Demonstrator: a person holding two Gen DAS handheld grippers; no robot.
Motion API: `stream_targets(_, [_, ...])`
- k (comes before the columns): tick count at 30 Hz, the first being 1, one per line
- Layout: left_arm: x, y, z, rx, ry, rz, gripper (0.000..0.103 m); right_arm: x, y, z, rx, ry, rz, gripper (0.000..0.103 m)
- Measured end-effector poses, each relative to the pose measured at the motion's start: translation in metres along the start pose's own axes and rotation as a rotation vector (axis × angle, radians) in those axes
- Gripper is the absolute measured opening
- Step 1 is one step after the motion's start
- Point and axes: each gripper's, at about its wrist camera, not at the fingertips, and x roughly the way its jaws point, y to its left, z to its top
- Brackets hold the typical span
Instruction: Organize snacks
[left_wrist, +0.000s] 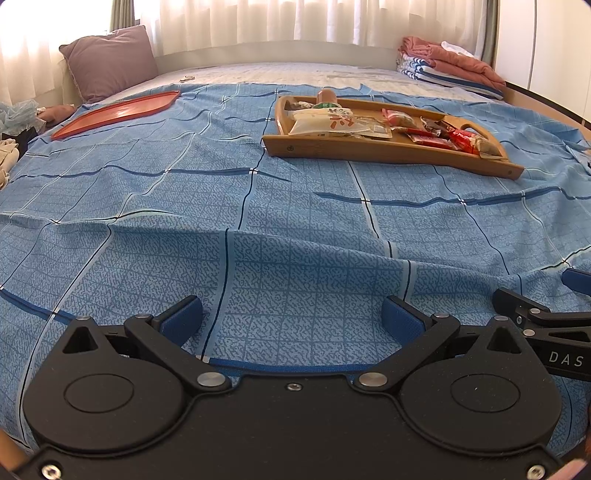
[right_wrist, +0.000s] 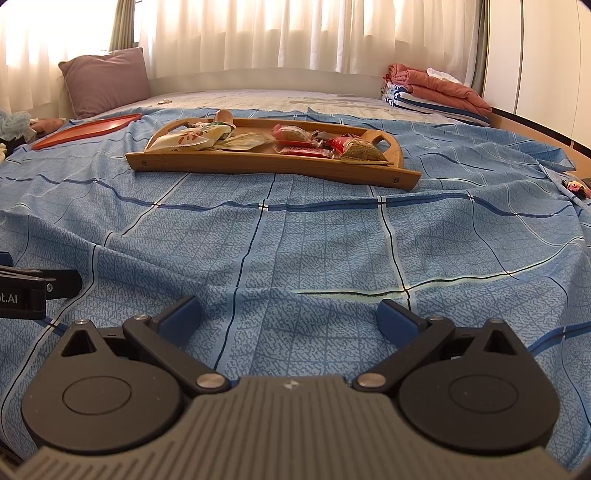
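Surface: a bed under a blue checked sheet (left_wrist: 295, 229), rumpled in folds near me.
Room: white curtains (right_wrist: 295, 33) behind the headboard.
Trays: two, a wooden tray (right_wrist: 258, 162) and a red tray (left_wrist: 110, 112), well apart.
Snacks: a heap of packets (right_wrist: 295, 142) in the wooden tray; I cannot count them.
Around: one purple pillow (left_wrist: 109, 61) far left, folded bedding (left_wrist: 450, 64) far right.
My left gripper (left_wrist: 293, 314): fingers spread wide, holding nothing, low over the sheet.
My right gripper (right_wrist: 290, 314): fingers spread wide, empty.
In the way: only sheet folds.
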Motion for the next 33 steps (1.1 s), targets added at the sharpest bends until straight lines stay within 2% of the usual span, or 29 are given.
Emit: stream_targets(33, [-0.0001, 0.0008, -0.0011, 0.017, -0.007, -0.011, 0.103, -0.0002, 0.0005, -0.0002, -0.001, -0.002, -0.002, 0.103])
